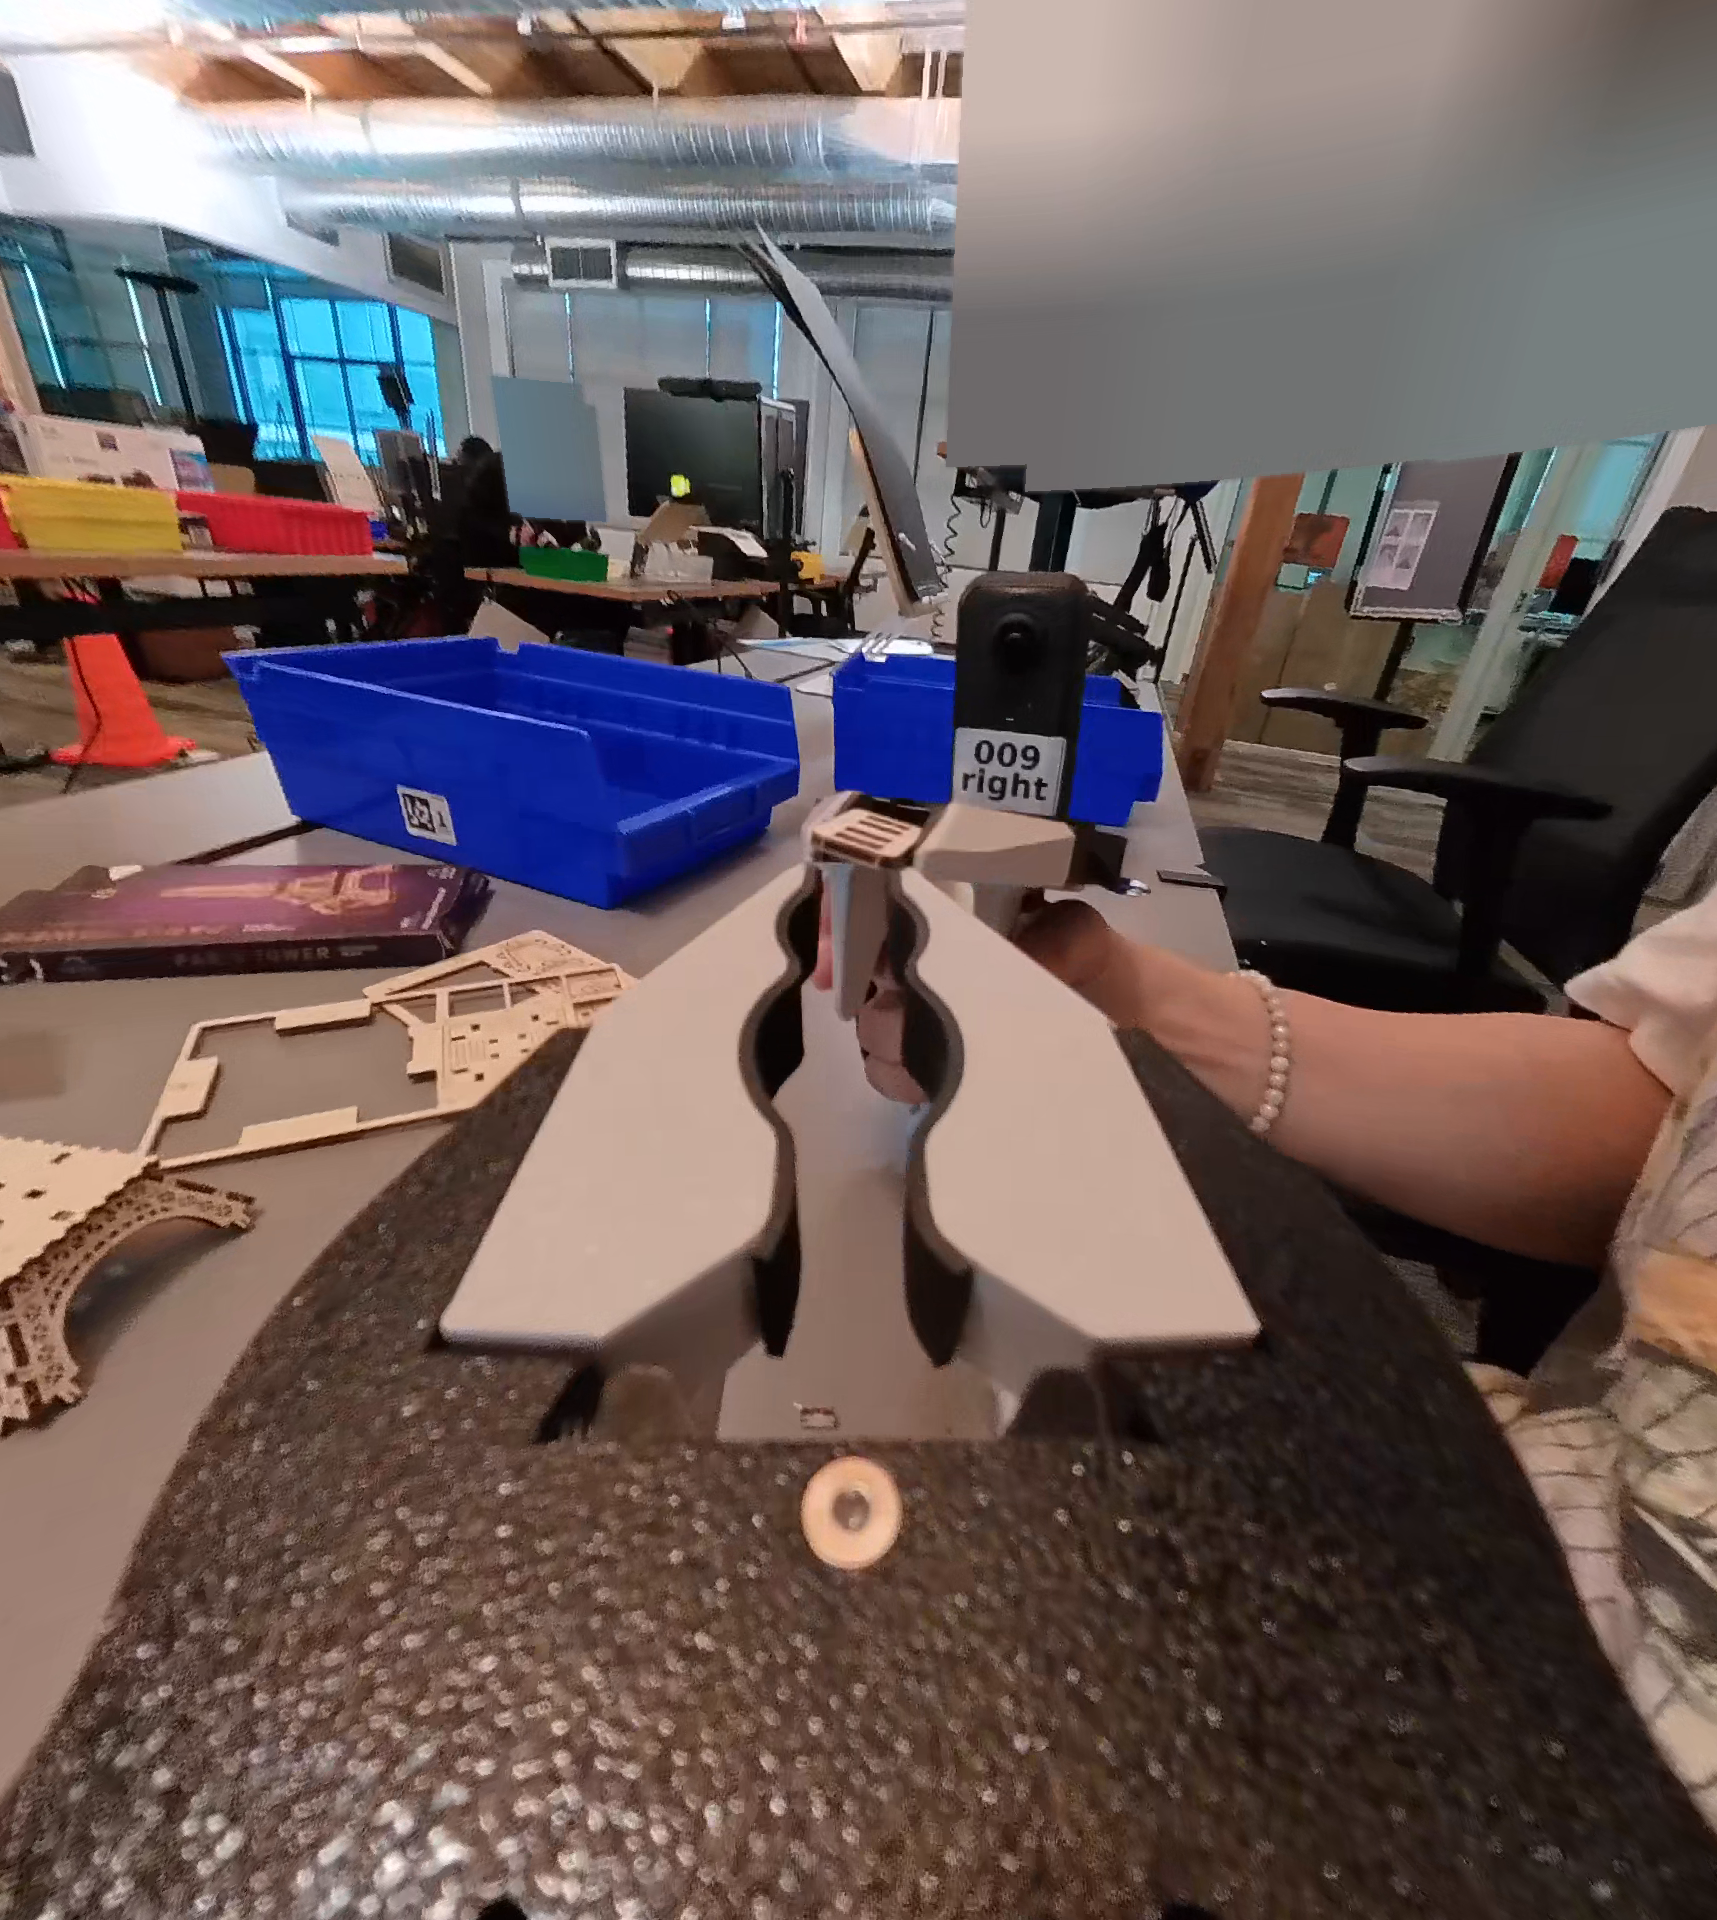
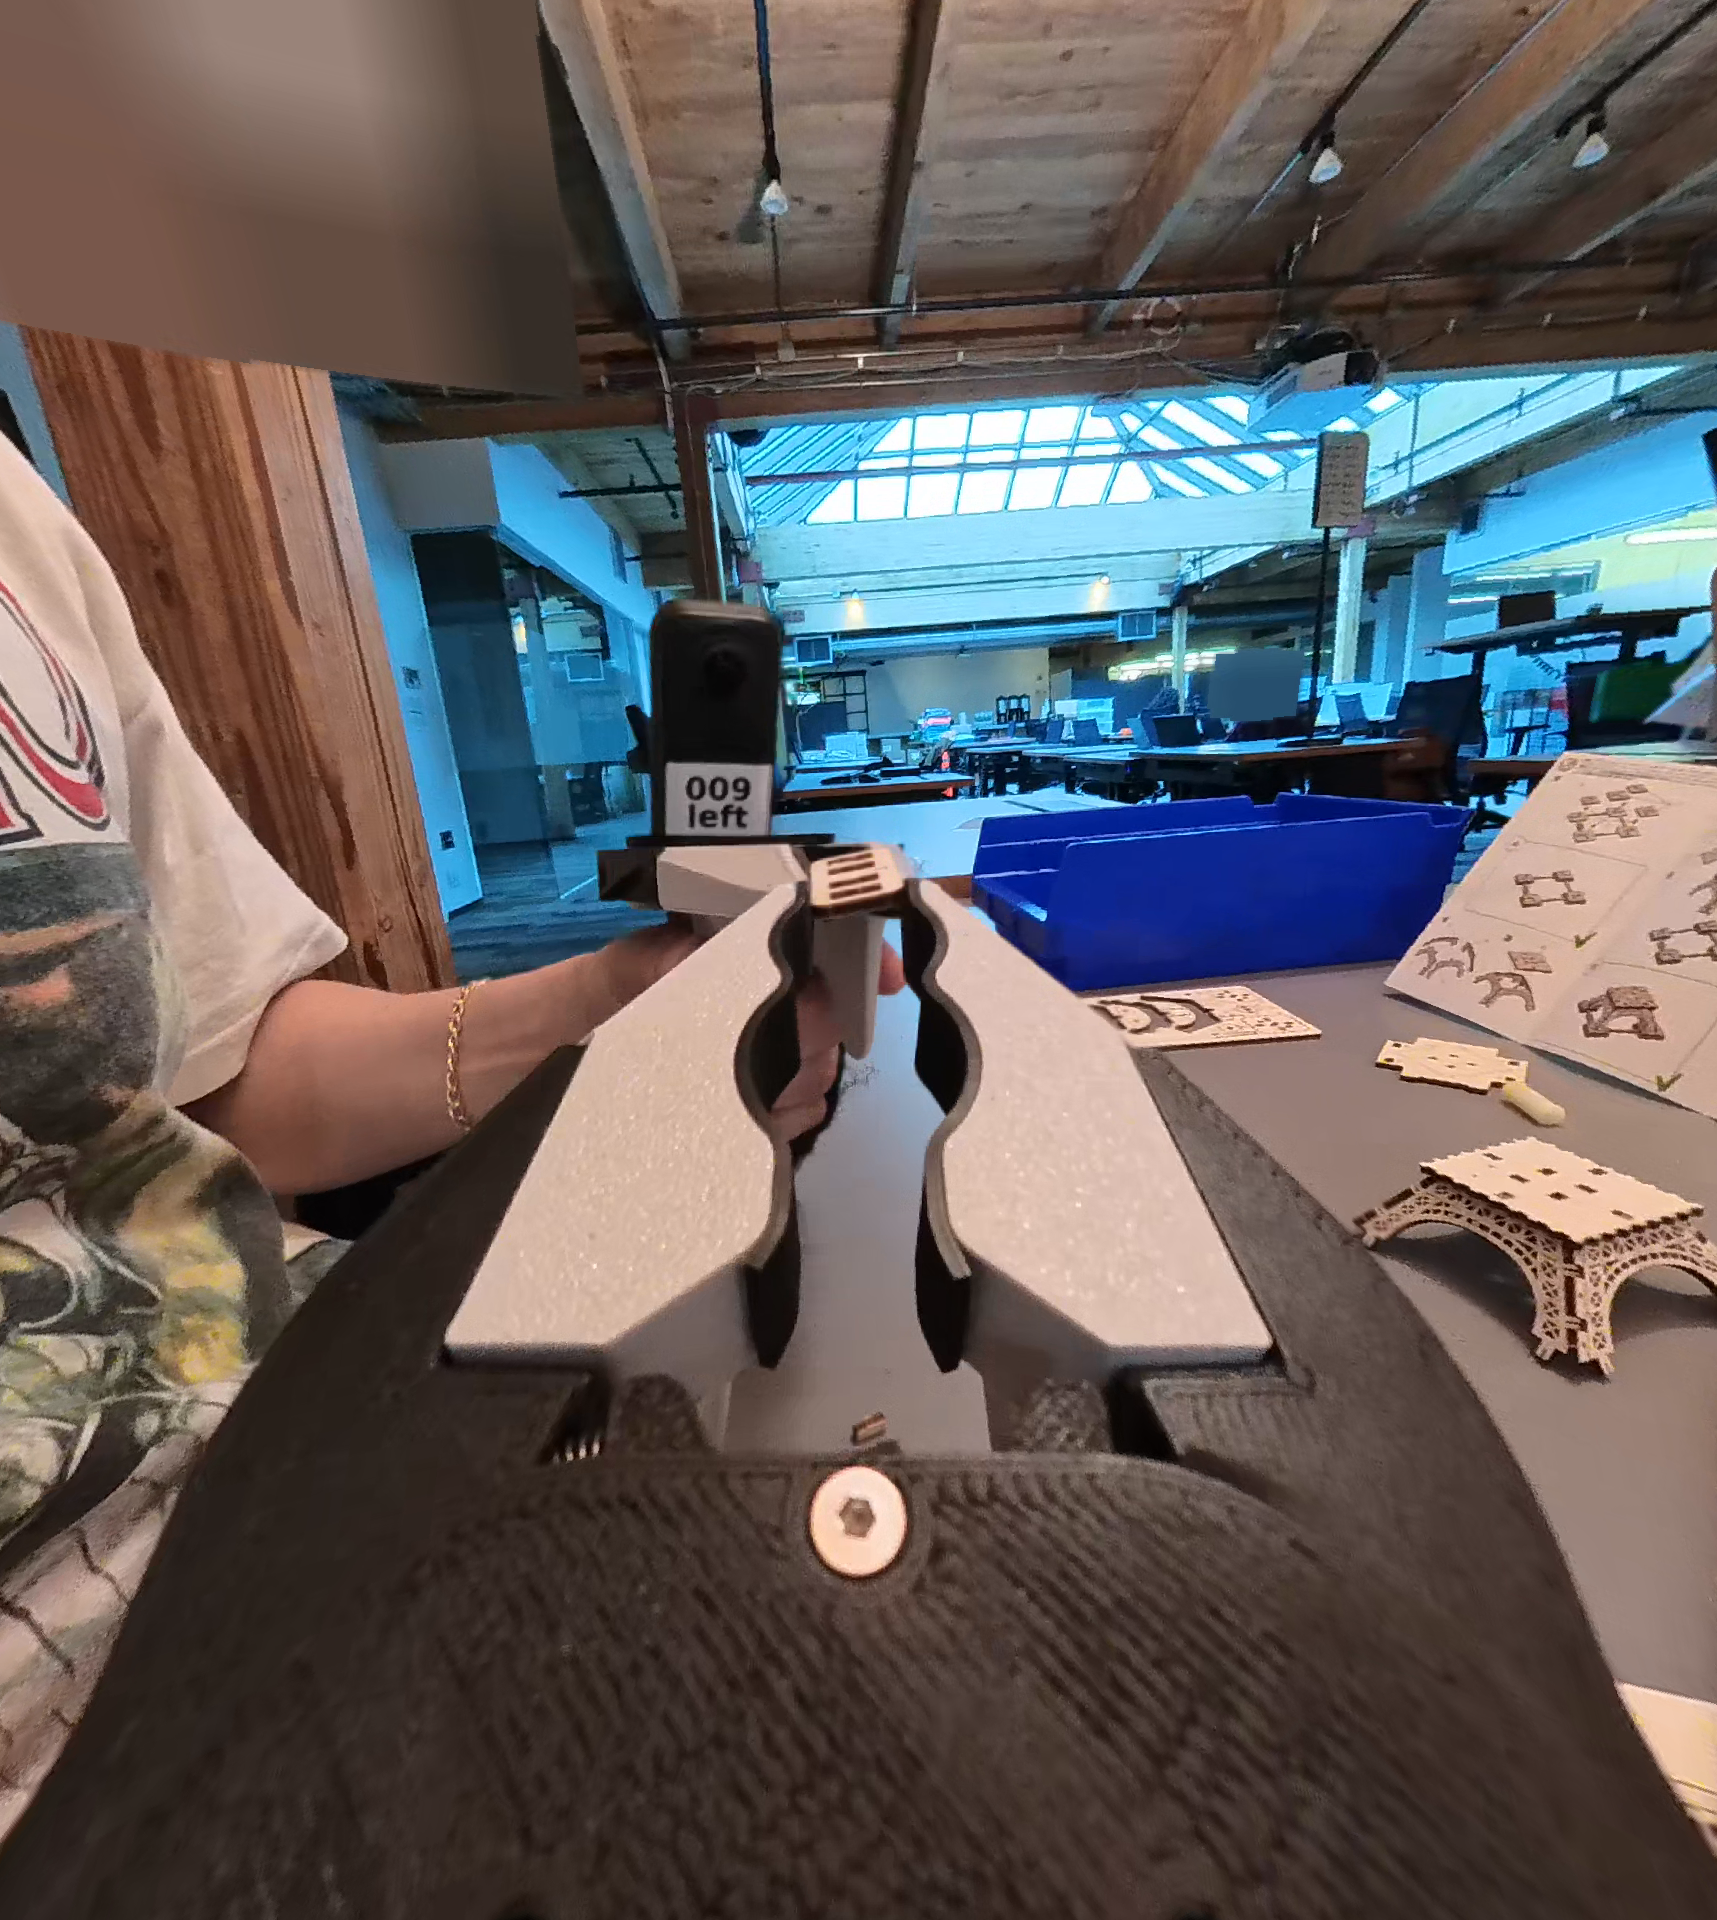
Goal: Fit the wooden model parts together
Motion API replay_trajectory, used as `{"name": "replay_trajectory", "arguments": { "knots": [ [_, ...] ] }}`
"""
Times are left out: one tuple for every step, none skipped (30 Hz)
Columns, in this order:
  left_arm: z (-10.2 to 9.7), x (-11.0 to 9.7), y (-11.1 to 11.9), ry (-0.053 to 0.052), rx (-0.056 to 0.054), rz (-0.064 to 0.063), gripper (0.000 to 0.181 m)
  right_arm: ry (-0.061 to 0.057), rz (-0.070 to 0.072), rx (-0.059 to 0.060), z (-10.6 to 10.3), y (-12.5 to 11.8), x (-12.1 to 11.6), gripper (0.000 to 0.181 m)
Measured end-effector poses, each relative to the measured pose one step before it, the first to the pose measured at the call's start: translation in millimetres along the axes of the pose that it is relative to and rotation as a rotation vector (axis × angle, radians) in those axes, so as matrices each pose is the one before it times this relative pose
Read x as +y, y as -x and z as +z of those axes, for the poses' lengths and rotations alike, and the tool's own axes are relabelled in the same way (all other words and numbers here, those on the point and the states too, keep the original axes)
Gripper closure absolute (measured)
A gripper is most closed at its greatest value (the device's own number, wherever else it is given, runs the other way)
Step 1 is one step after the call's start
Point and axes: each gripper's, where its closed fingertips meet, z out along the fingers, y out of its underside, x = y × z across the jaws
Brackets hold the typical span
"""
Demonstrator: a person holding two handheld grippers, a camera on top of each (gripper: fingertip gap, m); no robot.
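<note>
A small flat wooden part with slots (image 1: 859, 834) sits between the tips of both grippers, which face each other above the grey table (image 1: 33, 862). My left gripper (image 1: 861, 871) is nearly shut, its fingertips pressed on the part's sides. My right gripper (image 2: 854, 896) also pinches the part (image 2: 855, 878) from the opposite side. Each gripper shows in the other's view: the right one (image 1: 989, 852), the left one (image 2: 729, 873). A wooden tower base with lattice legs (image 1: 33, 1236) stands on the table, also in the right wrist view (image 2: 1560, 1236).
A punched-out wooden sheet (image 1: 366, 1049) and a purple box (image 1: 210, 920) lie near two blue bins (image 1: 521, 758). An instruction sheet (image 2: 1643, 935), a small wooden plate (image 2: 1451, 1065) and another part sheet (image 2: 1207, 1016) lie on the table. A black office chair (image 1: 1456, 831) stands beside it. Only a small space, under 4 cm, lies between the two pairs of fingers.
</note>
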Motion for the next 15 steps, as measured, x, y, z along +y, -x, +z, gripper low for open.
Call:
{"name": "replay_trajectory", "arguments": {
  "knots": [
    [-0.45,-0.71,0.33,-0.0076,-0.0074,0.0150,0.171,-0.0049,0.0015,0.0005,0.38,0.01,-0.47,0.166],
    [-0.20,0.04,0.84,-0.0014,-0.0082,0.0061,0.170,-0.0016,0.0091,-0.0074,0.10,0.74,0.12,0.166],
    [-0.31,-0.34,-0.75,-0.0003,0.0044,0.0042,0.174,0.0018,0.0058,0.0004,-0.04,-0.45,0.31,0.166],
    [-0.50,-0.82,-0.98,-0.0034,0.0059,0.0077,0.178,0.0029,-0.0014,0.0045,-0.05,-0.63,0.58,0.166],
    [-0.38,-0.81,0.59,-0.0035,-0.0060,0.0100,0.181,0.0010,-0.0002,0.0012,-0.16,-0.28,0.10,0.166],
    [-0.38,-0.70,0.62,-0.0020,-0.0062,0.0106,0.181,0.0047,0.0050,-0.0017,-0.18,-0.13,0.85,0.166],
    [-0.03,-0.61,-0.20,-0.0016,0.0004,0.0095,0.181,0.0100,0.0069,0.0002,0.12,-0.66,1.77,0.166],
    [0.10,-0.68,0.15,-0.0034,-0.0001,0.0042,0.181,0.0074,0.0023,0.0024,0.19,-0.60,1.42,0.166],
    [0.24,-0.45,0.17,-0.0016,0.0030,-0.0077,0.181,0.0009,-0.0004,-0.0044,0.25,0.79,0.14,0.166],
    [0.27,0.05,0.51,0.0008,0.0041,-0.0178,0.181,-0.0008,-0.0006,-0.0019,0.02,0.34,-0.32,0.167],
    [-0.17,0.62,2.64,0.0044,-0.0060,-0.0266,0.175,0.0000,-0.0101,0.0075,-0.16,-0.85,-0.17,0.166],
    [-0.96,0.27,3.23,0.0039,-0.0051,-0.0282,0.166,0.0018,-0.0208,0.0083,-0.13,-0.38,-0.17,0.167],
    [-1.94,-0.52,1.85,0.0001,0.0051,-0.0237,0.163,0.0018,-0.0270,0.0122,-0.20,-0.55,-0.51,0.166],
    [-2.49,-1.23,1.45,-0.0030,0.0062,-0.0259,0.163,0.0081,-0.0315,0.0194,-0.05,-1.58,0.47,0.166],
    [-2.69,-1.98,1.44,-0.0067,0.0056,-0.0304,0.164,0.0184,-0.0385,0.0194,0.00,-1.44,1.84,0.166]
  ]
}}
